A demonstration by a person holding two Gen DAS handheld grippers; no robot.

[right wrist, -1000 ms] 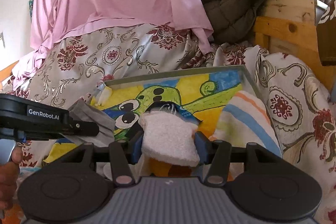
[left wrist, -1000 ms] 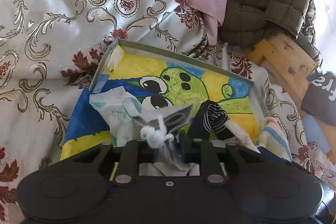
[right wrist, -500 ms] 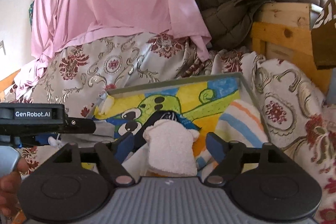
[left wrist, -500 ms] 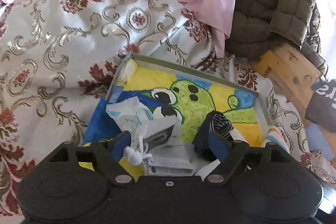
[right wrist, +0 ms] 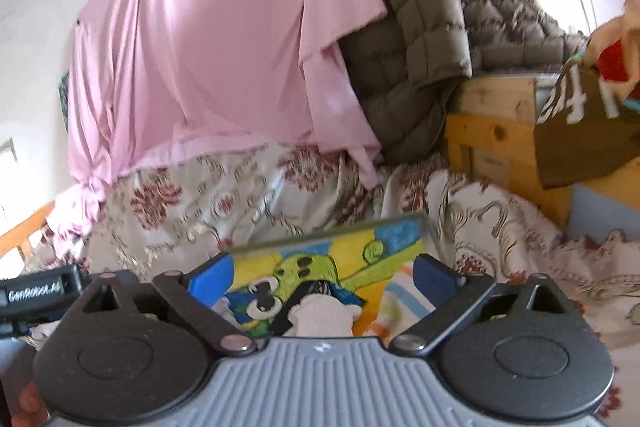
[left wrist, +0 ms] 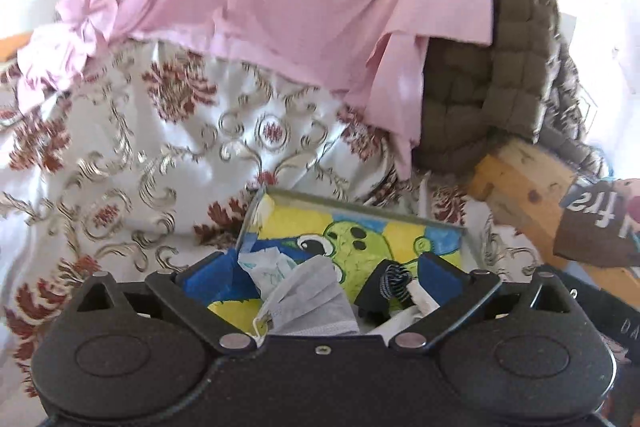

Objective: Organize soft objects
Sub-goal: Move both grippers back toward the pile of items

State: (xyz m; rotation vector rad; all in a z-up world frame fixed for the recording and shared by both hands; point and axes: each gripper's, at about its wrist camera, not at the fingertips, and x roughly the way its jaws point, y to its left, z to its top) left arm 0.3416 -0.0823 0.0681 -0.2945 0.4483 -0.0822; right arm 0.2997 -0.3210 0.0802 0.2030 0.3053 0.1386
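Claws are both spreading wide with nothing pinched: the left claw (left wrist: 320, 267) has its blue pads well clear of the grey face mask (left wrist: 308, 303) lying loose below it in the tray (left wrist: 360, 205), beside a crumpled white wrapper (left wrist: 266, 267) and a dark striped sock (left wrist: 390, 279). Right claw (right wrist: 322, 273) is opening too, with the fluffy white cloth (right wrist: 320, 319) sitting free in the same cartoon-frog tray, next to a pastel striped towel (right wrist: 404, 303). Tray rests on the floral bedspread (left wrist: 140, 155).

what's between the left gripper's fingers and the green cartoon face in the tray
In the left wrist view, a grey face mask and crumpled white paper lie there.
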